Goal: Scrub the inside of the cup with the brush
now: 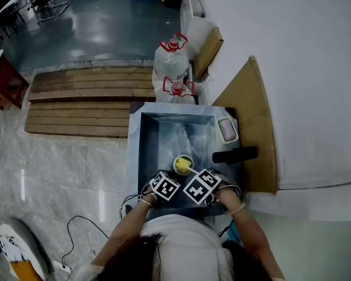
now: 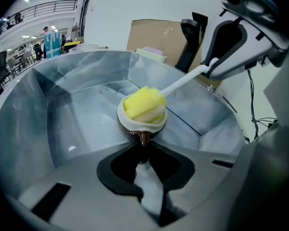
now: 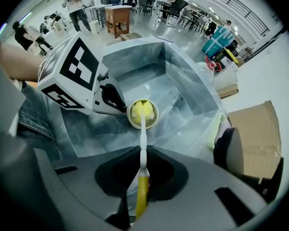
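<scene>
A cup (image 1: 182,164) with a cream rim and a brown outside hangs over the steel sink (image 1: 147,138). My left gripper (image 2: 142,149) is shut on the brown handle at the cup's (image 2: 141,120) near side. The brush's yellow sponge head (image 2: 143,105) sits inside the cup. Its white handle (image 2: 183,83) runs up and to the right. My right gripper (image 3: 141,170) is shut on that handle where white turns to yellow, and points down at the cup (image 3: 143,114). In the head view the two marker cubes (image 1: 164,185) (image 1: 201,186) stand side by side just in front of the cup.
A black tap (image 1: 235,154) and a pale sponge (image 1: 227,129) sit on the sink's right rim. Cardboard (image 1: 250,119) leans against the white wall on the right. Tied bags (image 1: 172,63) stand behind the sink, and wooden pallets (image 1: 85,101) lie to its left.
</scene>
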